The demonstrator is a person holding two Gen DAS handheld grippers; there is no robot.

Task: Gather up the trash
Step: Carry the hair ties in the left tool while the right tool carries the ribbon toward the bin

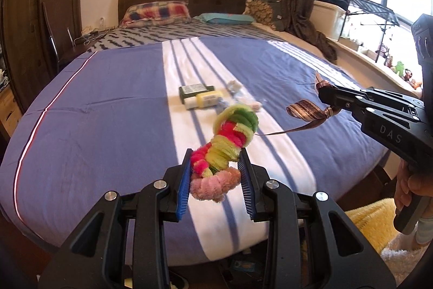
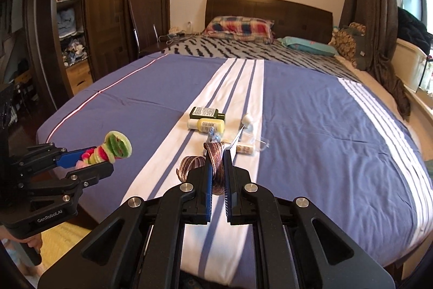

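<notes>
My left gripper (image 1: 216, 156) is shut on a fuzzy coil of pink, yellow and green pipe cleaners (image 1: 230, 137), held above the bed; the same coil (image 2: 113, 151) shows at the left of the right wrist view. My right gripper (image 2: 217, 153) is shut on a brown striped ribbon (image 2: 216, 151), whose loops hang free (image 1: 303, 110) over the blanket. On the white stripe of the blue bedspread (image 2: 311, 126) lie a dark green bottle (image 2: 205, 113), a yellow bottle (image 2: 208, 125), a small tube (image 2: 245, 148) and bits of wrapper (image 2: 247, 122).
Pillows (image 2: 239, 27) and the dark headboard (image 2: 268, 10) are at the far end. A wardrobe with shelves (image 2: 70, 4) stands left, curtains (image 2: 373, 18) and a cluttered window sill (image 1: 379, 50) right. A yellow fluffy cloth (image 1: 370, 224) lies by the bed's foot near a person's hand (image 1: 411, 191).
</notes>
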